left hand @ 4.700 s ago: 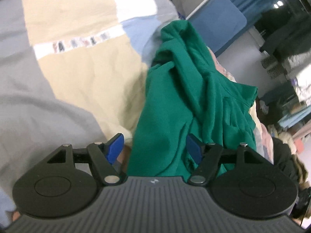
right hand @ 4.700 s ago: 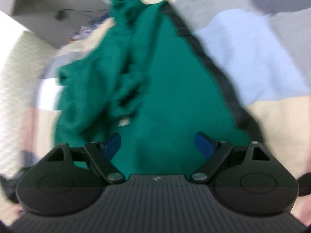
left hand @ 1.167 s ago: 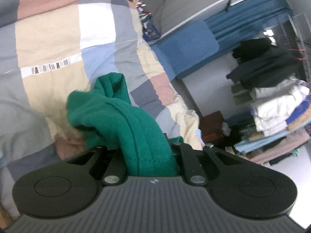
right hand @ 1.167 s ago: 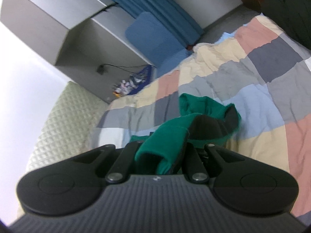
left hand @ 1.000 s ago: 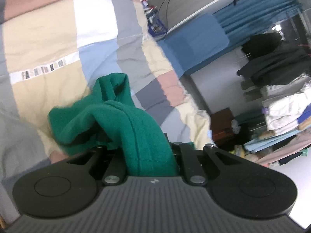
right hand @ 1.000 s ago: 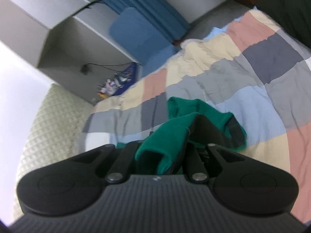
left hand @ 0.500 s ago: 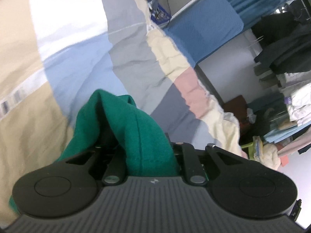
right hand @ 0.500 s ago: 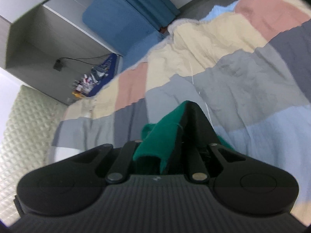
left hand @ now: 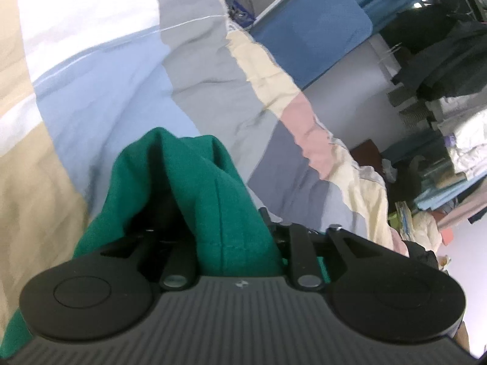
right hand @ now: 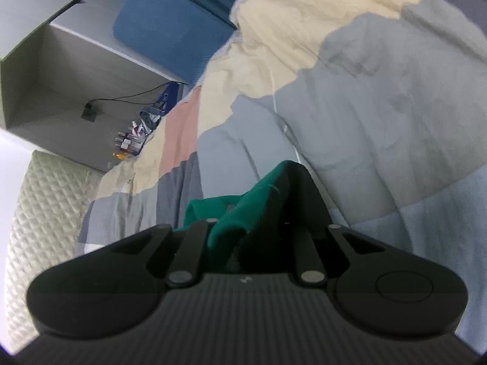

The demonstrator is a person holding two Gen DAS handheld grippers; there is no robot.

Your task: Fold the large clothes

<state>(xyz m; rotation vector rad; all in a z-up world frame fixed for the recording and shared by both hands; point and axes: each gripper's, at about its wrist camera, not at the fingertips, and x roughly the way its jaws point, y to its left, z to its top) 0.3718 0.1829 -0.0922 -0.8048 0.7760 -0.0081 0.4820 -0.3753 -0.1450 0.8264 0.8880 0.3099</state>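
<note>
Your left gripper [left hand: 234,237]: jaws pinch green garment [left hand: 194,188], fold bunches up over fingers, rest hangs down at left edge. Your right gripper [right hand: 249,237]: jaws pressed on same garment [right hand: 246,210], dark band beside green part. Patchwork quilt [left hand: 121,85] lies close below both. Clothes pile [left hand: 450,152] far right.
</note>
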